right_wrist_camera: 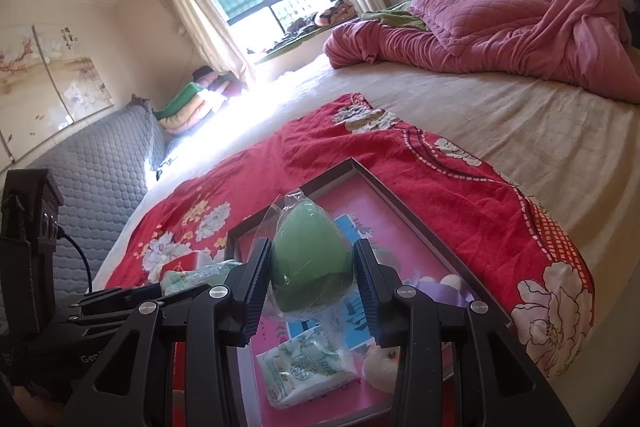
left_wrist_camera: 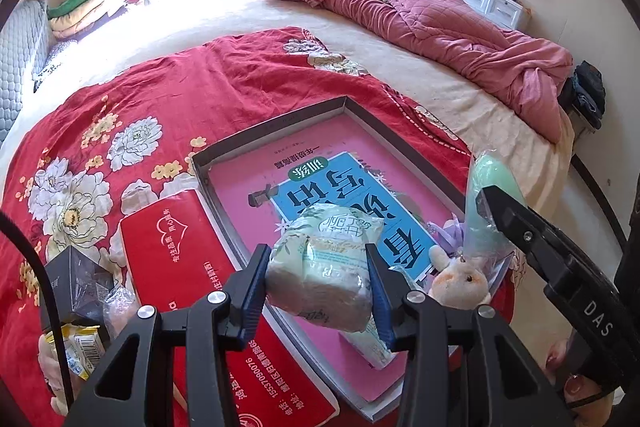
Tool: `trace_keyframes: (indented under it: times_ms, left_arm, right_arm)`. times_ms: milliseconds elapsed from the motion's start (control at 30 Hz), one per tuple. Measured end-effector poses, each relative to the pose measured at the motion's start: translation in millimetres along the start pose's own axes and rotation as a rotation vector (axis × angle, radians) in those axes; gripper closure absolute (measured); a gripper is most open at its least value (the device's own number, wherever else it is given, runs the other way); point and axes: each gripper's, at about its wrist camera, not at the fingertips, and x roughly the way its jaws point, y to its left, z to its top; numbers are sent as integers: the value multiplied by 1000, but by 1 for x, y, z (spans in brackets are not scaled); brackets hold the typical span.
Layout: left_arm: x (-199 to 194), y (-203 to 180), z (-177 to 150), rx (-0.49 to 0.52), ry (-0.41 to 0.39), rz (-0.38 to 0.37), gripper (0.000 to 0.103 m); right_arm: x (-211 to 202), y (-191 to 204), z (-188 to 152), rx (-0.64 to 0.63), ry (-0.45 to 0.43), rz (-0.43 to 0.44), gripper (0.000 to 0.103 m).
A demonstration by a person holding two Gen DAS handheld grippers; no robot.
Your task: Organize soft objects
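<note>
Both claws are loaded. Left claw (left_wrist_camera: 318, 291) pinches a small tissue pack (left_wrist_camera: 320, 267) in pale green printed film, its blue ribbed pads pressed into the two sides so the soft wrapper bulges between them. Right claw (right_wrist_camera: 310, 289) grips a green egg-shaped sponge (right_wrist_camera: 310, 247) sealed in a loose, crinkly clear bag, narrow end pointing up and away along the fingers.

Each load hangs directly over the shallow grey-walled box (left_wrist_camera: 272, 131) that lies on the red flowered bedspread (left_wrist_camera: 160, 95). That is the relation that matters, to my eye: the box is straight below and slightly ahead of both claws, so setting down looks like a short drop rather than a reach. Its long side runs away from the claws toward the far corner. The left claw tilts more steeply downward over the near half; the right sits off to its side, above the near right part.

On the box floor lies a pink-and-blue glossy book (left_wrist_camera: 340, 187); a second tissue pack (right_wrist_camera: 308, 363), a small fuzzy plush toy (left_wrist_camera: 460, 279) and something lilac and ruffled rest on it near the front edge. Just outside the left wall sits a red rectangular tissue package (left_wrist_camera: 172, 247), smooth and slightly puffy.
</note>
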Motion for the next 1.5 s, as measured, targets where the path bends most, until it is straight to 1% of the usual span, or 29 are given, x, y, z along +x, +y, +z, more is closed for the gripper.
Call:
trace_keyframes:
  times_ms: [67, 167, 267, 367, 600, 700, 833, 933, 1033, 1067, 1200, 1400, 1500]
  left_arm:
    - [6, -1, 1, 5, 10, 11, 57]
    - [14, -3, 1, 13, 22, 15, 57]
    - [21, -4, 1, 24, 27, 16, 57]
    - [28, -5, 1, 29, 43, 26, 57]
    - [40, -6, -2, 38, 71, 27, 57]
    - [43, -6, -4, 45, 77, 32, 57]
    - [46, -7, -5, 49, 78, 33, 58]
    - [45, -6, -4, 28, 80, 3, 58]
    - [47, -9, -4, 59, 82, 27, 57]
    - [48, -9, -4, 57, 87, 19, 57]
    - [51, -10, -3, 67, 95, 26, 57]
    - [54, -7, 3, 63, 102, 36, 57]
    - [58, -6, 5, 68, 116, 47, 57]
  right_arm:
    - [4, 1, -2, -13, 10, -7, 60]
    - [13, 5, -6, -58, 34, -49, 60]
    - [24, 4, -11, -80, 78, -88, 60]
    - [30, -1, -16, -79, 98, -99, 60]
    - [47, 2, -24, -153, 135, -154, 60]
    - [52, 2, -27, -168, 145, -154, 60]
    - [60, 4, -29, -191, 154, -176, 60]
    - [63, 0, -29, -180, 159, -174, 60]
    - [68, -4, -29, -159, 165, -163, 59]
    - [69, -4, -30, -159, 169, -165, 59]
    - [76, -5, -32, -180, 191, -176, 58]
    - [79, -1, -36, -239, 194, -182, 58]
    - [80, -3, -37, -238, 201, -175, 54]
